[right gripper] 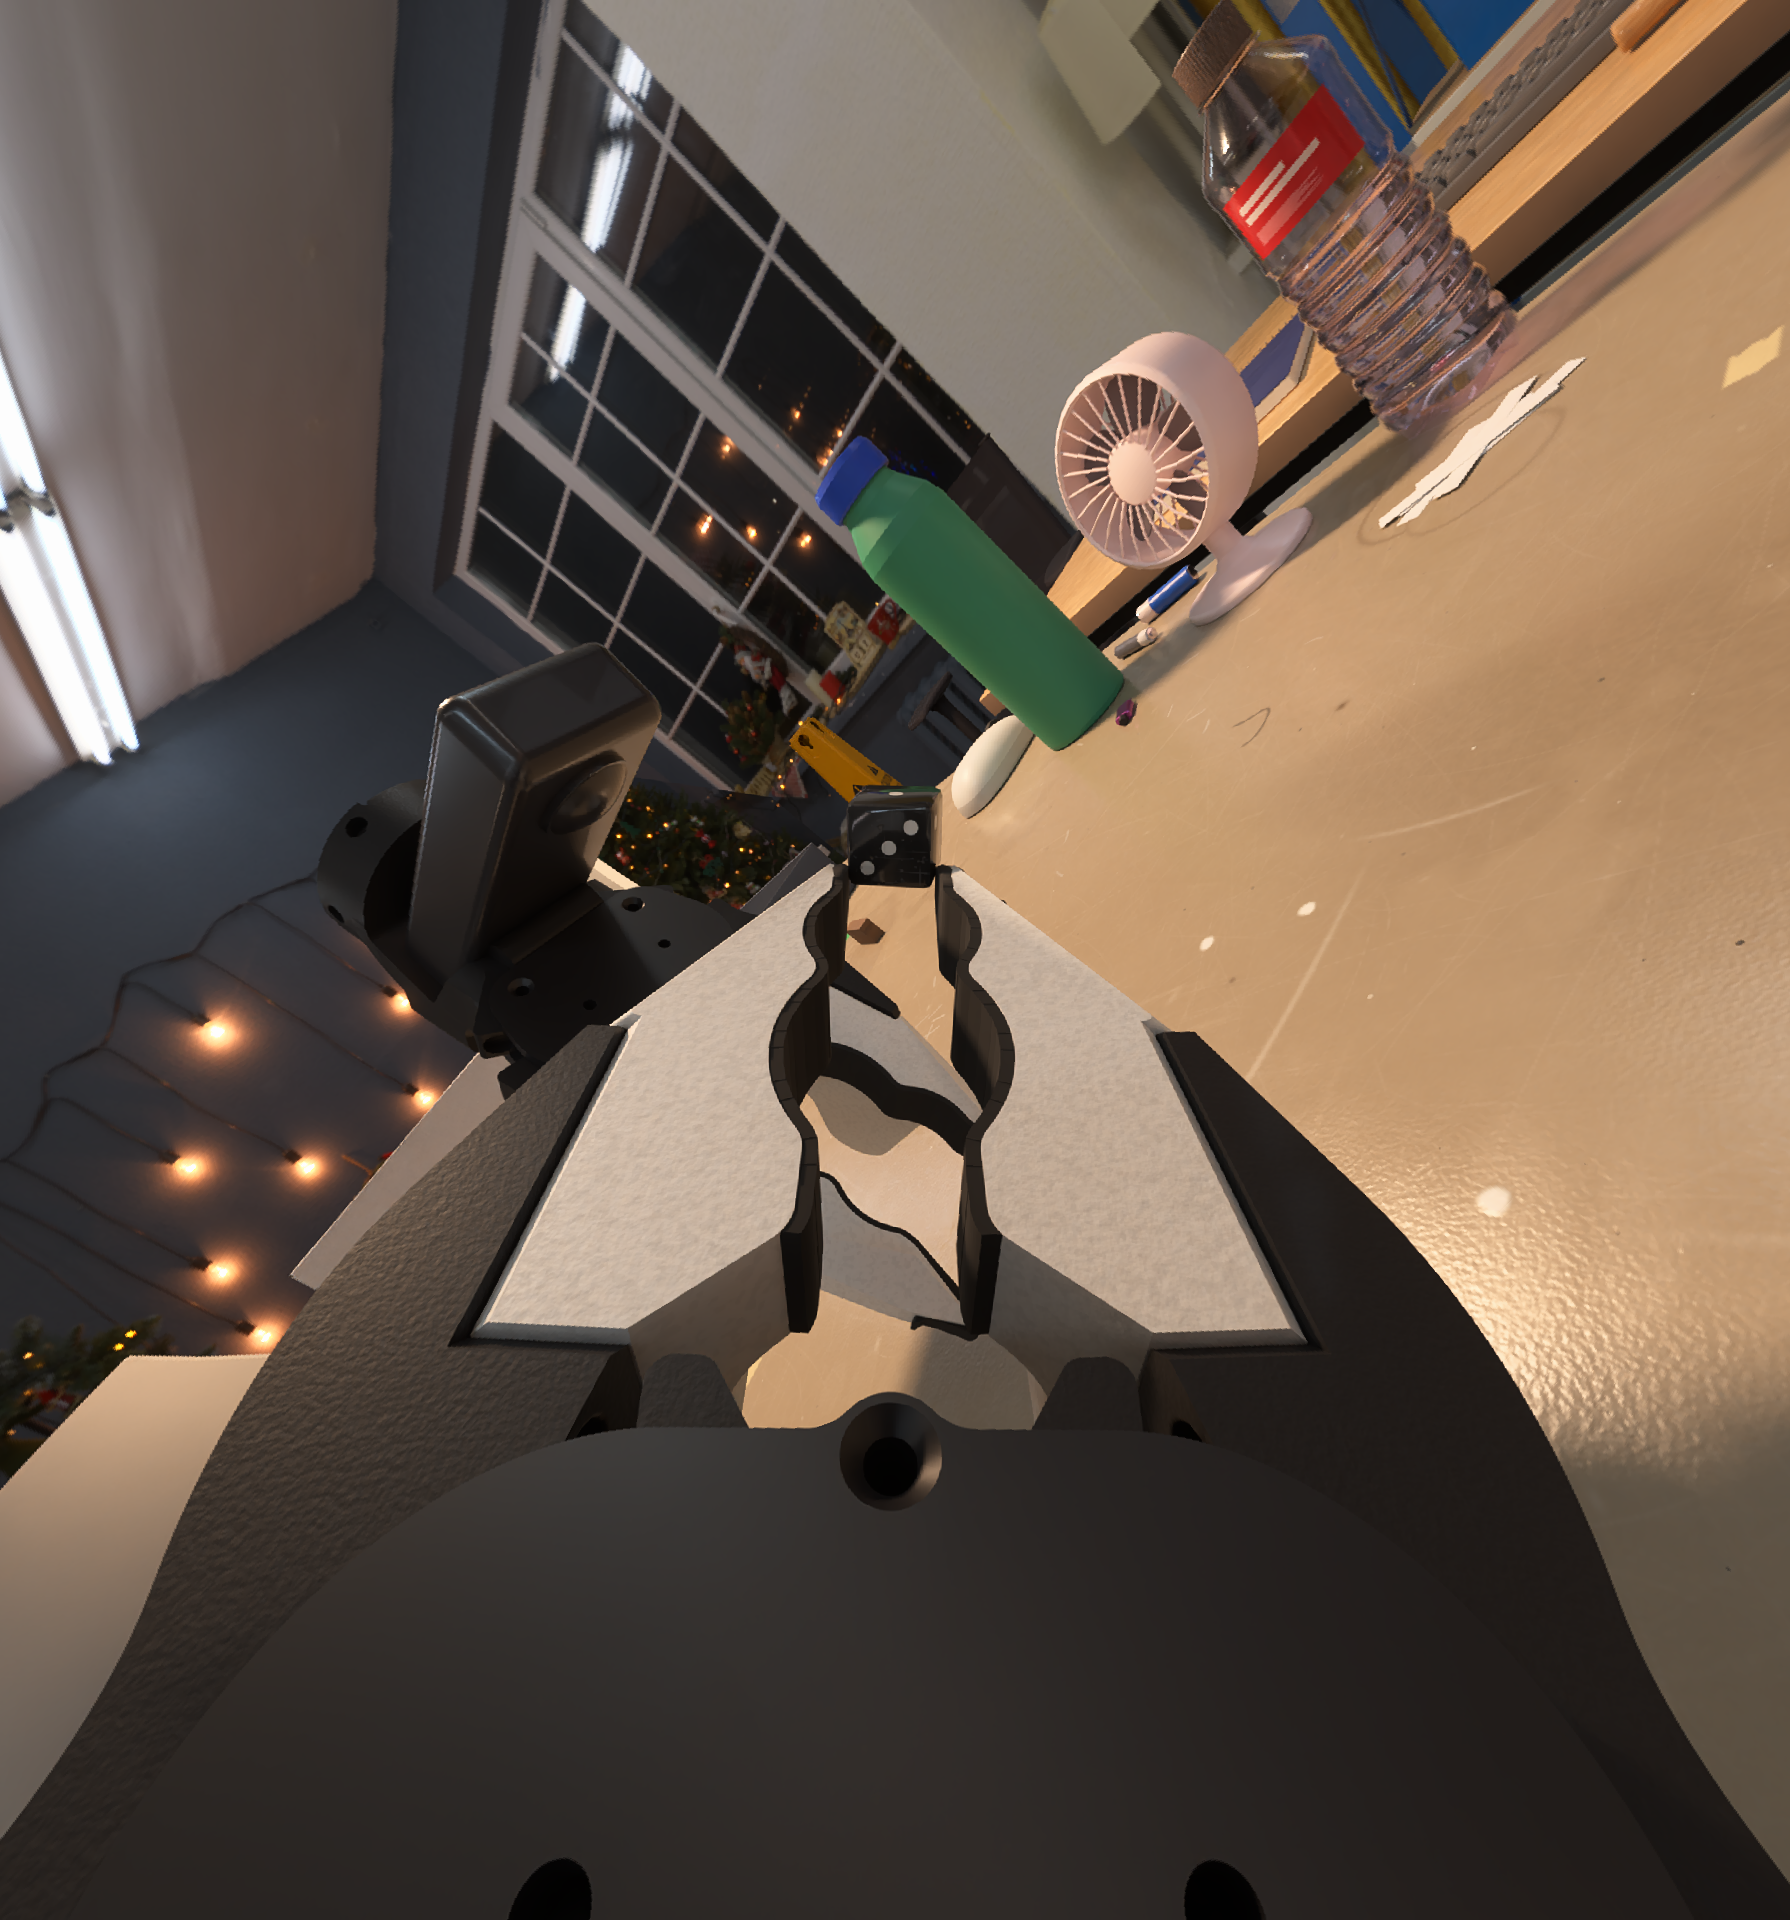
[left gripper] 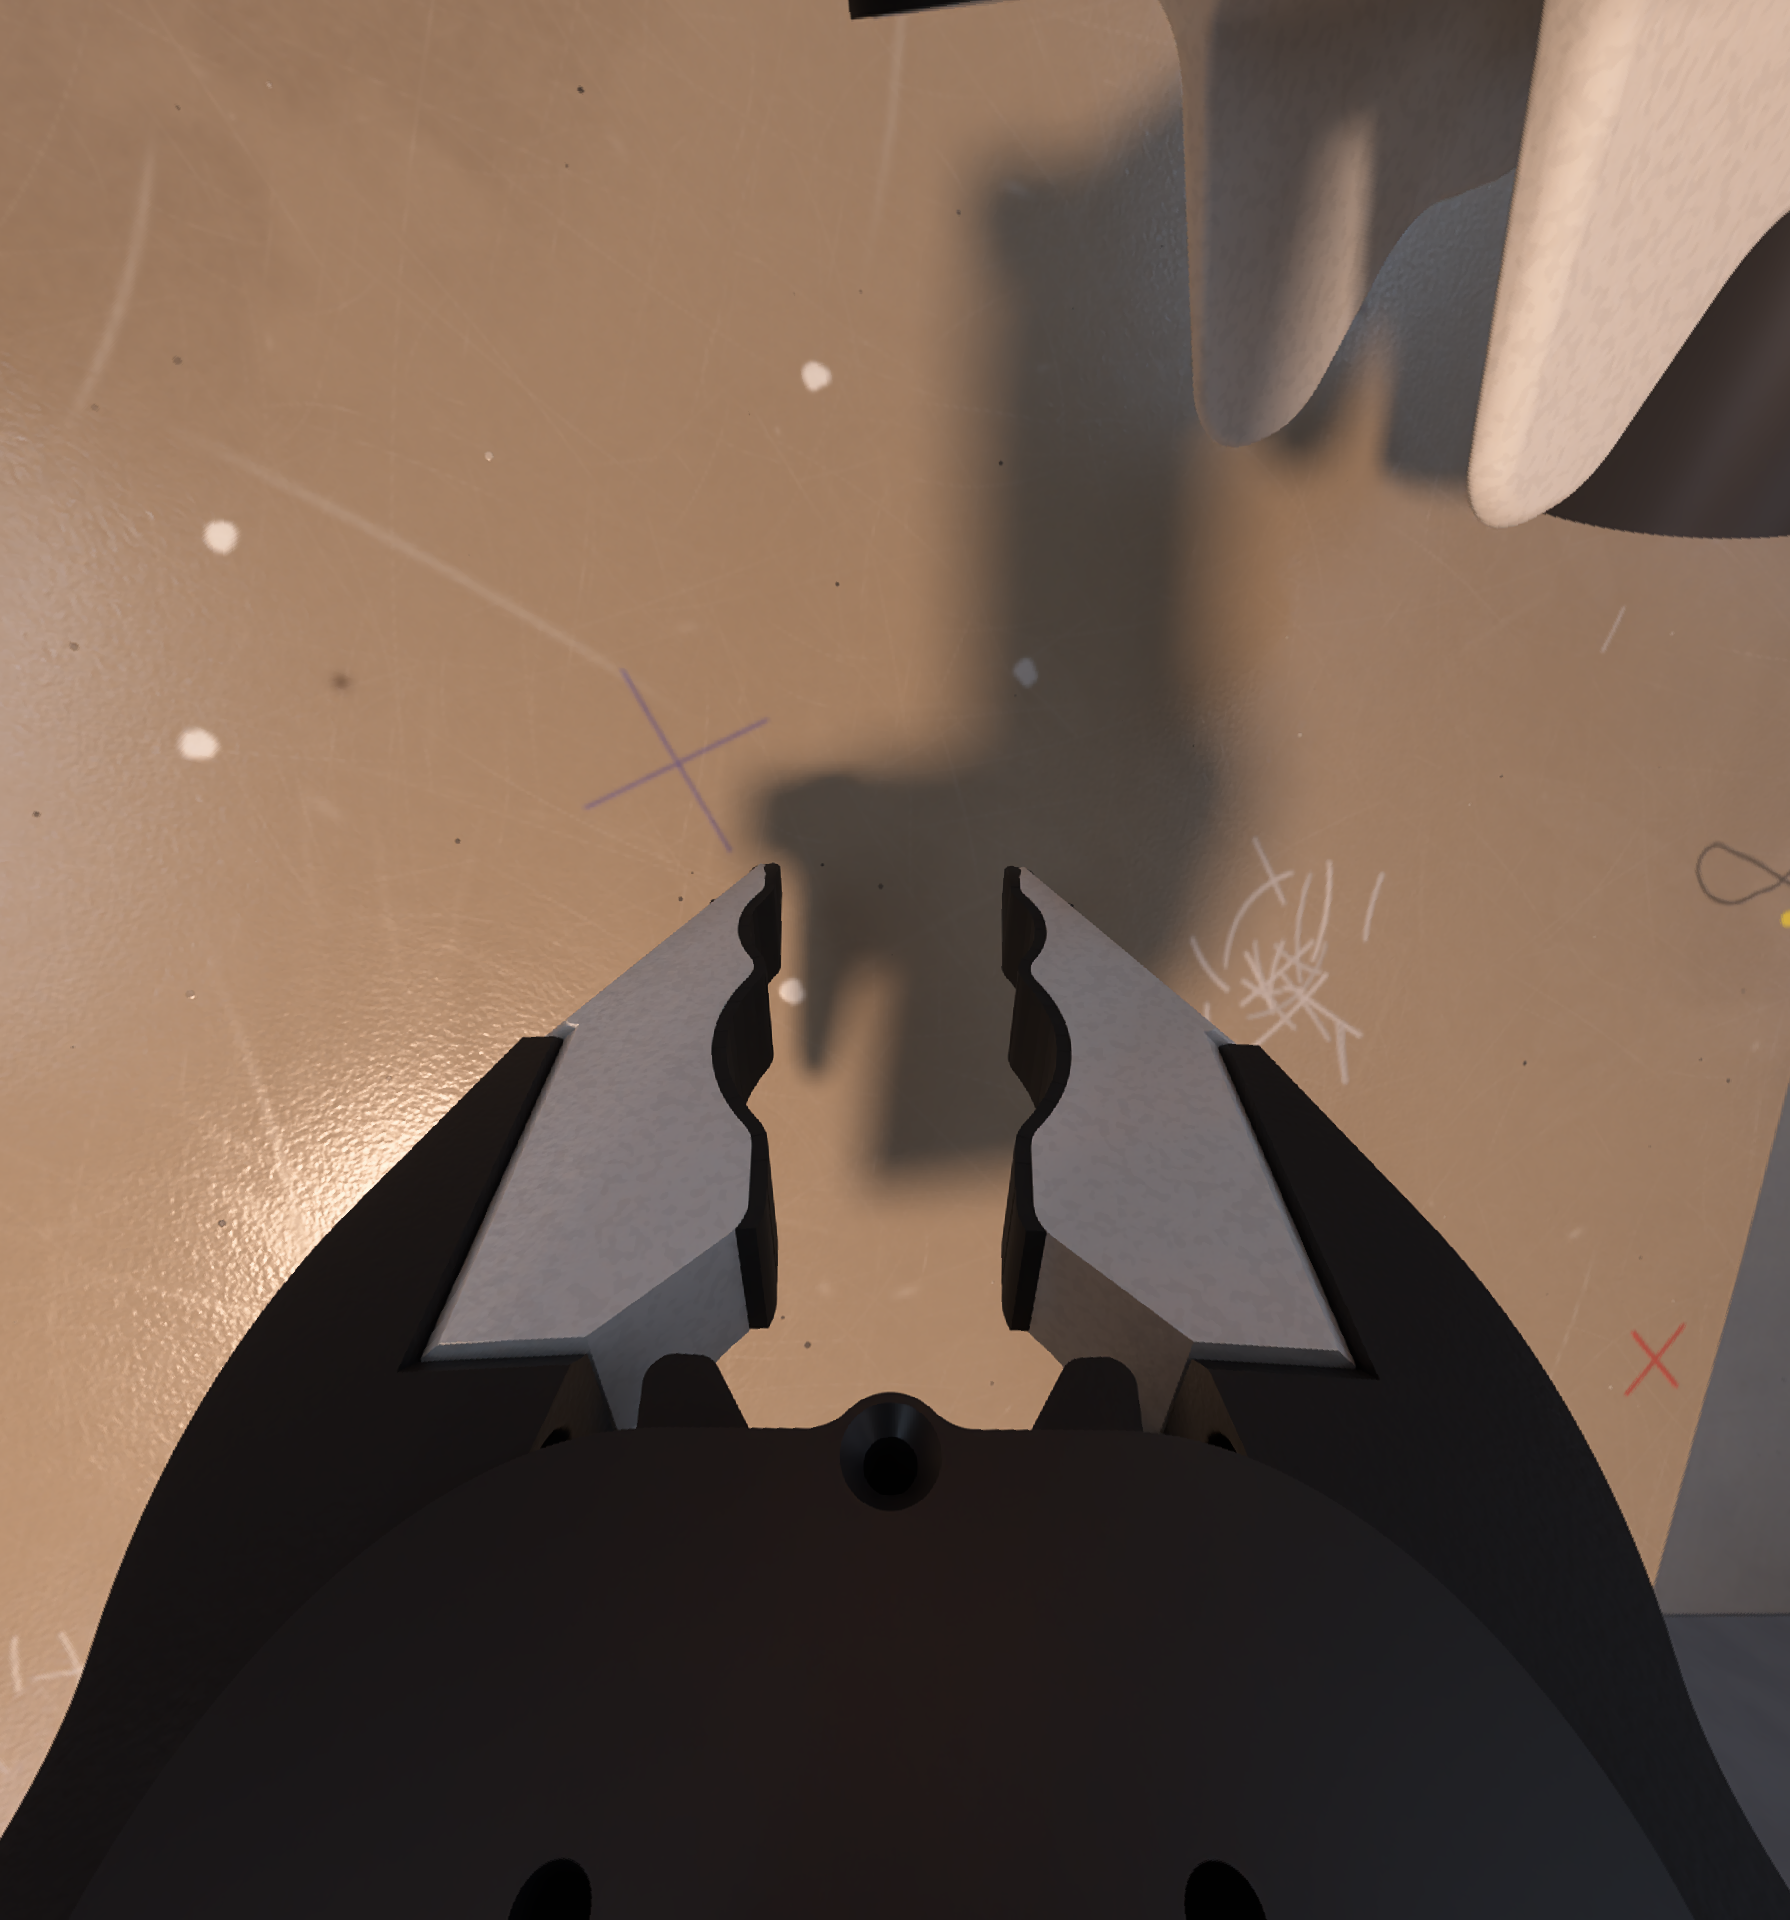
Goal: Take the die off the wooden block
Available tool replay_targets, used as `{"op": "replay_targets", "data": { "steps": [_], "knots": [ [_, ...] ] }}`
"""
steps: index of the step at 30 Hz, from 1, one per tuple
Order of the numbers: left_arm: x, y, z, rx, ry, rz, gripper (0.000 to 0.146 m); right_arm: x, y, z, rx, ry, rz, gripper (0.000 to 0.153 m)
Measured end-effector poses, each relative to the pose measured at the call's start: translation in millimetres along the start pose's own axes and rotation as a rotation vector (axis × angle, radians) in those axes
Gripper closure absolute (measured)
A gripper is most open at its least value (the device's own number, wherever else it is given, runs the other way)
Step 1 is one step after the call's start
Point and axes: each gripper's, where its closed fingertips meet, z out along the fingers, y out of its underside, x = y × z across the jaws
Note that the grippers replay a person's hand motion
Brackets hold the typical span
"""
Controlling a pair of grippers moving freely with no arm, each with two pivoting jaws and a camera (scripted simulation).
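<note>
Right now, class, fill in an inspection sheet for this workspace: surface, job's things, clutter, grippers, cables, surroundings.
Surface: tan table, scratched, with pen marks and white specks.
Job's things: black die pinched at the right hand-held gripper fingertips; wooden block not seen.
Clutter: green bottle, pink fan, clear bottle.
Grippers: left hand-held gripper open, empty, above bare table.
Cables: nothing seen.
Surroundings: dark gridded window, string lights.
</note>
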Motion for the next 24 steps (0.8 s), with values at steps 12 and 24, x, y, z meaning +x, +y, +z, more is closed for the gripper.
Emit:
{"op": "replay_targets", "data": {
  "steps": [12,24],
  "knots": [
    [5,-2,3,-0.031,0.026,0.057,0.103,3,-1,-14,0.014,0.03,-0.002,0.136],
    [7,-11,20,-0.067,0.073,0.144,0.103,10,-9,-42,0.057,0.09,0.0,0.136]
  ]
}}
